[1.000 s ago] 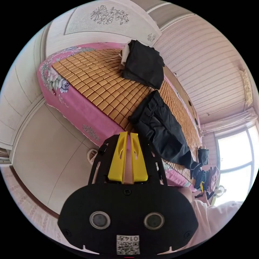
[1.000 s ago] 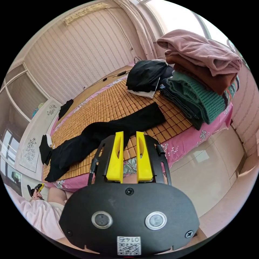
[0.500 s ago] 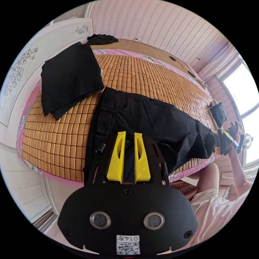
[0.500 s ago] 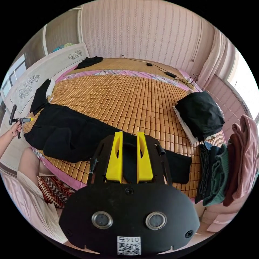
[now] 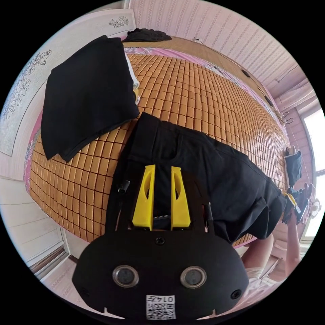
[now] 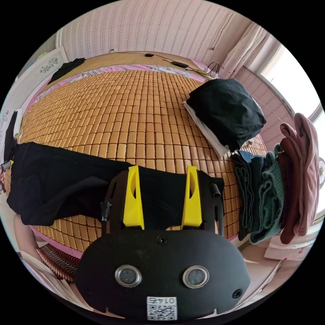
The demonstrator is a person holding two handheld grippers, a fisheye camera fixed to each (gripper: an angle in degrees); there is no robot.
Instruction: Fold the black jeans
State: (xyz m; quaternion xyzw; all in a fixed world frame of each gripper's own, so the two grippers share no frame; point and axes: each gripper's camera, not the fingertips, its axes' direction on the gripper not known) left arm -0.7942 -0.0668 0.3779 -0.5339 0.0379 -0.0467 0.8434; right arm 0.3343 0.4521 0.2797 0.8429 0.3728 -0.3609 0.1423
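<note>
Jeans (image 5: 203,169) lie full length along the bed's (image 6: 135,101) near edge, no cross fold made yet. Left tongs (image 5: 161,199) hover narrowly parted over the waistband, grasping nothing; right tongs (image 6: 162,199) gape wide over the hem. Bare mat beyond; folded stacks (image 6: 271,176) crowd the hem end.

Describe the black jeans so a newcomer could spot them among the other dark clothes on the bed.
On the bamboo mat covering the bed, look along the near edge. The black jeans lie stretched out flat there at full length. Every other dark garment, such as the folded black stack near the waistband, is folded or bundled.
</note>
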